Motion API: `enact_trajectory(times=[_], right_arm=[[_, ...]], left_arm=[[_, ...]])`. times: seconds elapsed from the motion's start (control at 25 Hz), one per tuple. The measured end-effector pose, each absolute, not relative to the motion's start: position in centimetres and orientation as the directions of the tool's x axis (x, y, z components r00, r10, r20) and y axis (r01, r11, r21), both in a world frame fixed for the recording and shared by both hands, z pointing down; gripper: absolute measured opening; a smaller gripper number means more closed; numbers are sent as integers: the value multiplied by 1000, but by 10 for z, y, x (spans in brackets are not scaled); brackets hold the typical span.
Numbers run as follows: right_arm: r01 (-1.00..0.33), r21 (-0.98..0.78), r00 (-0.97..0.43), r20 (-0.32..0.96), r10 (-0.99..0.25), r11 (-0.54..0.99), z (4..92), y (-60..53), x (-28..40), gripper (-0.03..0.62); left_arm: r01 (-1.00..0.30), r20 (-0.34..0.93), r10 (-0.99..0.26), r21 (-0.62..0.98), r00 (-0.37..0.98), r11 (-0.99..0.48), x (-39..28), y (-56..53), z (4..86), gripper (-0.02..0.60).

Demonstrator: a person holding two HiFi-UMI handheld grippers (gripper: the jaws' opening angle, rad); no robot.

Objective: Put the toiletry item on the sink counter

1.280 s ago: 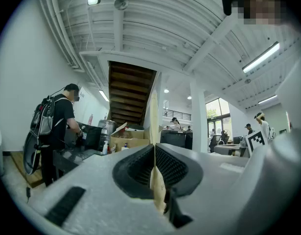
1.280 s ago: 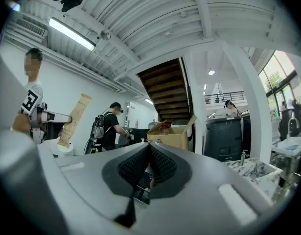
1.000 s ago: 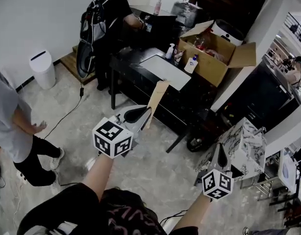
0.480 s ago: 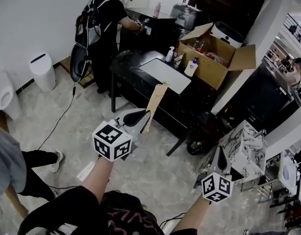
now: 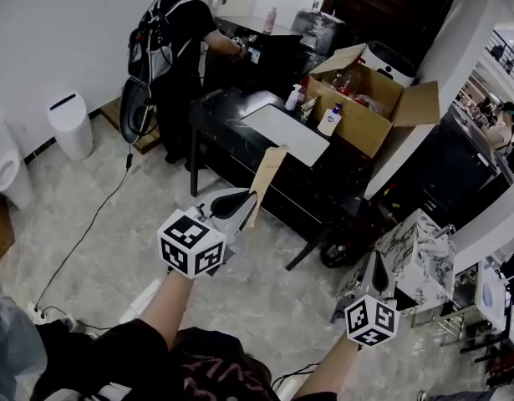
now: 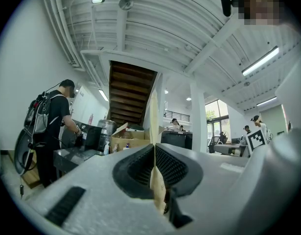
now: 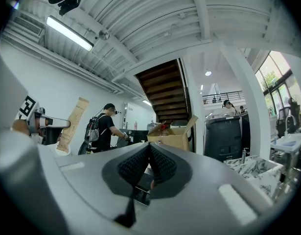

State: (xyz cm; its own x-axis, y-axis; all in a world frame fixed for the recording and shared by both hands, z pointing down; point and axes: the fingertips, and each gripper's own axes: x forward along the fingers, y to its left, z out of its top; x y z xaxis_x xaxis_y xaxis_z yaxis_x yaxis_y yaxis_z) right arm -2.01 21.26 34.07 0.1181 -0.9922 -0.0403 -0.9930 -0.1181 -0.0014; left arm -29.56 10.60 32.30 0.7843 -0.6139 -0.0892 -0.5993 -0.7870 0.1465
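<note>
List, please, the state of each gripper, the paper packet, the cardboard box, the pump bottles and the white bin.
left gripper: shut on the paper packet
paper packet: held in the air, not yet on the sink counter
right gripper: shut, nothing between the jaws
cardboard box: flaps open
pump bottles: upright beside the box
white bin: lid down

Ceiling tubes (image 7: 69, 33) bright — fisheye edges dark, warped.
</note>
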Motion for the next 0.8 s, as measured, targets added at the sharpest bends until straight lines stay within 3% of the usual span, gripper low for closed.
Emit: enact_trajectory(times=[0.36,0.8], right_arm=[[-988,12,154,-25,-988,-155,354,211,-30,11],[-985,18,171,-19,-985,-171,362,173,18,11]], left_arm=[[-555,-83,-571,153,817,-817,-293,94,333,9],[-548,-60,-562,157,825,-822,-240,49,344,9]])
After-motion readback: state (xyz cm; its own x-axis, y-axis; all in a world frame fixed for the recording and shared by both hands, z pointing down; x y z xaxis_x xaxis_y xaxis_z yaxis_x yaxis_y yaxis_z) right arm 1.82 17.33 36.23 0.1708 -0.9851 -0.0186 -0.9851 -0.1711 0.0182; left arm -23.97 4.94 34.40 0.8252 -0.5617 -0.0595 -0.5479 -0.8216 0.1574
